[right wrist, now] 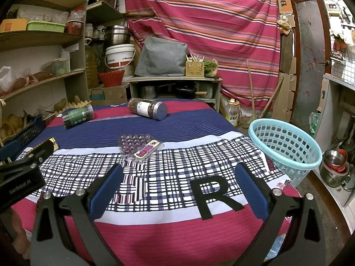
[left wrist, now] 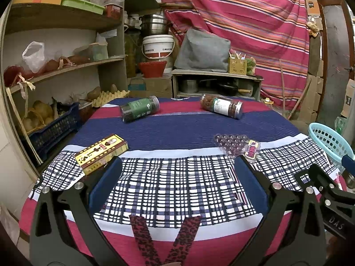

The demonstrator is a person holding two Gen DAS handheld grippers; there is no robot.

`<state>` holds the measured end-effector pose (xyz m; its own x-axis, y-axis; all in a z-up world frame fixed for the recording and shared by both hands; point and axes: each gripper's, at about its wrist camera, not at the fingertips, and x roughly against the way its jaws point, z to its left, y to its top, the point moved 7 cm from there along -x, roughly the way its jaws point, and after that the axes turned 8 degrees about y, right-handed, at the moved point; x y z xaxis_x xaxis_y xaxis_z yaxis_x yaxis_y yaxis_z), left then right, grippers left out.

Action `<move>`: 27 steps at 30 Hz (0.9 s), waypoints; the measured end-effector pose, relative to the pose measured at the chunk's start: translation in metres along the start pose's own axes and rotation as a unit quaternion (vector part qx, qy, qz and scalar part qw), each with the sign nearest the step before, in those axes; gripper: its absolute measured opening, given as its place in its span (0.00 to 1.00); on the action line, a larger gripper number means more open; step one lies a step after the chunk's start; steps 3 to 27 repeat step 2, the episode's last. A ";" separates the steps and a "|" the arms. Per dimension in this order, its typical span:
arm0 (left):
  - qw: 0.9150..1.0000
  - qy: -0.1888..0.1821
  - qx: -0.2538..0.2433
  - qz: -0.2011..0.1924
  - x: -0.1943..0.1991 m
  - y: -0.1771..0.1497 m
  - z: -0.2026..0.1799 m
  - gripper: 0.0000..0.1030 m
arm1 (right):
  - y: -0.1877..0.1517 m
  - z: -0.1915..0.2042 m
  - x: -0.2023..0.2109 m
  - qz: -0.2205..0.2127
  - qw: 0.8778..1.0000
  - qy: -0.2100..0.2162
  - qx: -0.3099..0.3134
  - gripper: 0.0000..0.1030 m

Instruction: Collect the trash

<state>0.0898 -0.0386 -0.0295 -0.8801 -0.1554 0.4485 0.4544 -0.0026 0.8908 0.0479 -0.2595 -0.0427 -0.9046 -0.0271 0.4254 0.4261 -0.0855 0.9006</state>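
Four pieces of trash lie on the cloth-covered table (left wrist: 177, 126). A yellow box (left wrist: 101, 154) sits at the left, just beyond my left gripper's left finger. A clear blister tray (left wrist: 236, 146) (right wrist: 138, 144) lies mid-table. A green-labelled jar (left wrist: 140, 108) (right wrist: 77, 115) and a white-labelled jar (left wrist: 221, 106) (right wrist: 147, 108) lie on their sides at the far end. My left gripper (left wrist: 177, 168) is open over the checked cloth, nothing between its fingers. My right gripper (right wrist: 177, 175) is open too, holding nothing. A light blue basket (right wrist: 286, 144) (left wrist: 330, 141) stands to the right of the table.
Shelves with bags, boxes and potatoes (left wrist: 66, 66) line the left wall, with a blue crate (left wrist: 55, 128) by the table's edge. A low cabinet with pots (right wrist: 175, 88), a white bucket (right wrist: 119, 55) and a striped hanging cloth (right wrist: 210, 22) stand behind. Metal bowls (right wrist: 335, 166) sit at the far right.
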 end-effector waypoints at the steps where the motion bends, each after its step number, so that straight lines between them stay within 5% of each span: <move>1: 1.000 0.000 0.000 0.000 0.000 0.000 0.000 0.95 | 0.000 0.000 0.000 0.000 1.000 0.000 0.000 0.96; 27: 1.000 0.000 0.000 -0.001 0.000 0.000 0.001 0.95 | 0.000 -0.001 0.000 0.000 1.000 0.000 0.000 0.96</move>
